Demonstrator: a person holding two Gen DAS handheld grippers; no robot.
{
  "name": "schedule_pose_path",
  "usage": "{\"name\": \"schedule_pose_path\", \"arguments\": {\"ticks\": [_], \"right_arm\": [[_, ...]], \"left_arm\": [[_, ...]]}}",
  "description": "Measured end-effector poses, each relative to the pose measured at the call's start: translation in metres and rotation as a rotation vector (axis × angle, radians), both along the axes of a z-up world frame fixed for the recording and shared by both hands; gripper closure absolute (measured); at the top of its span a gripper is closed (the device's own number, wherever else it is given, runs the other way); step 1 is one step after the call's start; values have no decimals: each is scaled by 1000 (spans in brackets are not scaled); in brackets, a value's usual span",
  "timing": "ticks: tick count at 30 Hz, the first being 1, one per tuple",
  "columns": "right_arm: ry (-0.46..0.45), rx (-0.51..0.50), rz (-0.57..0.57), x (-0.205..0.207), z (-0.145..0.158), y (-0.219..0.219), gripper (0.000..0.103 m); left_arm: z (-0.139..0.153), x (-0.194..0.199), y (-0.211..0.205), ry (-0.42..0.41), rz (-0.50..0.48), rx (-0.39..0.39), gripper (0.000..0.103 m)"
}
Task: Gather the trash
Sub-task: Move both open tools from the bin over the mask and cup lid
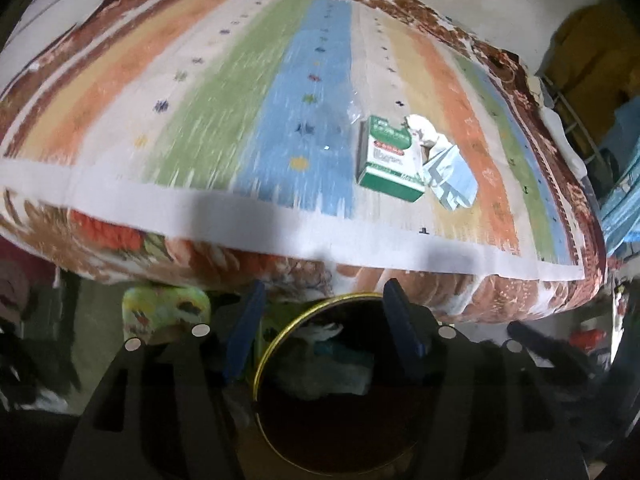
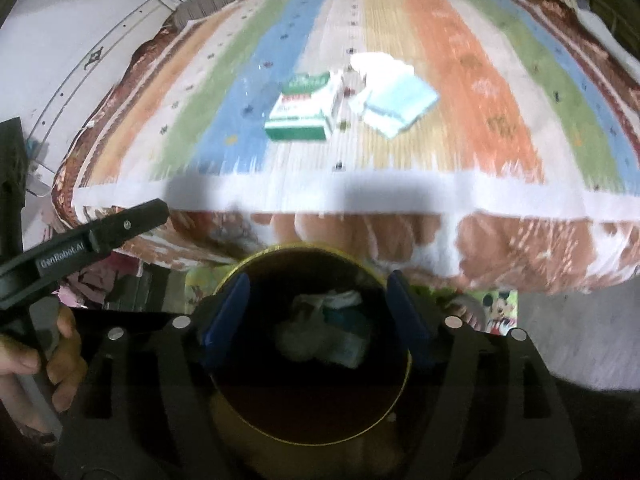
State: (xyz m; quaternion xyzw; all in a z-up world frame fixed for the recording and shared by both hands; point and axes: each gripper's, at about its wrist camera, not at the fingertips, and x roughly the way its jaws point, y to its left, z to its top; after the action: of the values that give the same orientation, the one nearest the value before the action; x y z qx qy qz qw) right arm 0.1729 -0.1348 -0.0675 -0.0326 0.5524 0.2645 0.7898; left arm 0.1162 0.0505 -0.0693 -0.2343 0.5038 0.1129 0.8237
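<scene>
left gripper (image 1: 322,320): jaws spread wide, holding nothing, above the bin.
right gripper (image 2: 318,312): jaws spread wide, empty, above the bin.
bin (image 2: 406,372): dark, round, gold-rimmed, on the floor just below the bed's near edge; crumpled scraps (image 2: 320,332) lie inside.
green box (image 1: 390,160): flat on the striped blanket (image 1: 224,120), mid-bed, long axis running from near edge to far edge, torn flap at the far end.
pale blue paper (image 1: 452,178): touching the box's right side, lying flat.
white crumpled paper (image 1: 420,128): at the box's far right corner.
</scene>
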Motion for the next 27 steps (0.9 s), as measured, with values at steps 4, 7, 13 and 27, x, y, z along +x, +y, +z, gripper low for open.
{"name": "schedule_pose_path", "arguments": {"ticks": [4,7,13,27], "right_arm": [[-8,3,2,16,10,-1,26],[-9,15,37,30,18,2,19],[-33,-35,12,55,21,5,11],[-35,-49,4,110,19,17,9]], "left_arm": [[10,7,7,-35,-9,-14,32],[20,13,7,-58,-14,32,25],[31,35,13,-89,-37,78,6],[26,93,35,-50,-123,174,6]]}}
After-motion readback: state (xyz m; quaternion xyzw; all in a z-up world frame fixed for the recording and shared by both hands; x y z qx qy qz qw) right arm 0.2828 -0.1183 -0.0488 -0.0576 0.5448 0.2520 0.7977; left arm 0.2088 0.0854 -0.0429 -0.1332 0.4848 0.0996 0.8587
